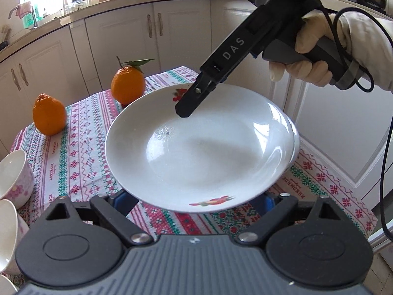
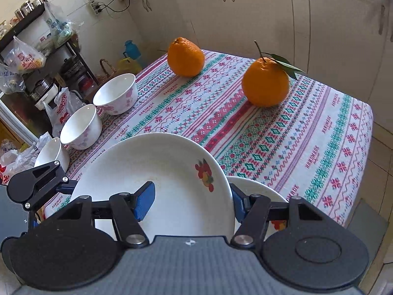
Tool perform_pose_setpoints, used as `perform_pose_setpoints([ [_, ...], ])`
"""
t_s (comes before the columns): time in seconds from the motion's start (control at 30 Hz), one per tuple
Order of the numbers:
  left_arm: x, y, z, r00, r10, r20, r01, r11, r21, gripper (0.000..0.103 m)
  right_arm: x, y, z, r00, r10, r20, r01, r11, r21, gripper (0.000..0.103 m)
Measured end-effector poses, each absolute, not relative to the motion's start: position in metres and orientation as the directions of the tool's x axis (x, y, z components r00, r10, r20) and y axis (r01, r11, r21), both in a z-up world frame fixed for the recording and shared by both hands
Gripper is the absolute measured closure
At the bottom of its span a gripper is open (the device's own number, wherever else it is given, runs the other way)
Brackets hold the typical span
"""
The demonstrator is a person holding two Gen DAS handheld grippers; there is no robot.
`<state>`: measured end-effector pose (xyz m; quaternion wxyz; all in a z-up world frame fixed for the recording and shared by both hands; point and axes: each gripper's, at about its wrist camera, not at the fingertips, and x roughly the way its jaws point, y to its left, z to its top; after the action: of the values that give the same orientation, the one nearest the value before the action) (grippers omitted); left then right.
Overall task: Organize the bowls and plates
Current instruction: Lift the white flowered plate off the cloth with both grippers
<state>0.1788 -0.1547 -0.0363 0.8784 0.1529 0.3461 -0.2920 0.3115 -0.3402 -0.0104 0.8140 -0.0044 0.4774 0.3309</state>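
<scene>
A small table draped in a cross-stitch patterned tablecloth [image 2: 282,132], banded in pink, green and white, stands in a kitchen ringed by cream cabinets [image 1: 118,39]; a worktop runs above them, with a window at 11 o'clock in the left wrist view. In the right wrist view a dark shelf rack [image 2: 49,56] crowded with pots and plastic bags fills the 9 to 10 o'clock side, beyond the table edge. Two oranges sit on the cloth well apart from each other: a plain orange [image 2: 186,57] at 12 o'clock and a leafy orange [image 2: 265,81], stem and leaf attached, at 1 o'clock. Three white bowls with pink flowers line the table's left edge, the far bowl [image 2: 115,93], middle bowl [image 2: 81,126] and near bowl [image 2: 52,153], running from 10 toward 8 o'clock. The top plate [image 2: 157,182], white with a red floral print, is held tilted above a lower plate [image 2: 255,189], whose rim peeks out at 4 o'clock. The right gripper [image 2: 194,202] is clamped on the top plate's near rim, one blue pad over the inside and one behind the edge. The left gripper [image 1: 196,202] is spread wide beneath the plate's near edge, its fingers largely hidden by it. A gloved right hand [image 1: 319,54] holds the right tool.
</scene>
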Motion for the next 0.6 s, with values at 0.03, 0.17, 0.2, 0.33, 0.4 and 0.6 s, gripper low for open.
perform_pose_setpoints([
  [0.03,0.179,-0.159,-0.037,0.582,-0.412,-0.701,0.628,0.776,0.065,0.009,0.309,-0.346,-0.012,0.330,0.532,-0.780,-0.533,0.787,0.311,0.033],
  [0.17,0.180,-0.170,-0.041,0.555,-0.434,-0.710,0.658,0.751,0.054,0.009,0.301,-0.363,-0.016,0.351,0.522,-0.777,-0.499,0.807,0.316,0.033],
  [0.2,0.180,-0.173,-0.042,0.549,-0.437,-0.712,0.665,0.745,0.056,0.009,0.299,-0.367,-0.017,0.354,0.521,-0.777,-0.491,0.810,0.320,0.033],
  [0.33,0.181,-0.179,-0.045,0.528,-0.449,-0.721,0.684,0.728,0.048,0.009,0.294,-0.379,-0.022,0.362,0.516,-0.777,-0.467,0.821,0.328,0.033],
  [0.4,0.182,-0.182,-0.046,0.518,-0.453,-0.725,0.691,0.722,0.043,0.009,0.292,-0.384,-0.025,0.364,0.514,-0.777,-0.459,0.825,0.330,0.033],
  [0.6,0.186,-0.187,-0.048,0.503,-0.458,-0.733,0.706,0.707,0.043,0.009,0.289,-0.393,-0.033,0.369,0.508,-0.779,-0.439,0.834,0.336,0.033],
])
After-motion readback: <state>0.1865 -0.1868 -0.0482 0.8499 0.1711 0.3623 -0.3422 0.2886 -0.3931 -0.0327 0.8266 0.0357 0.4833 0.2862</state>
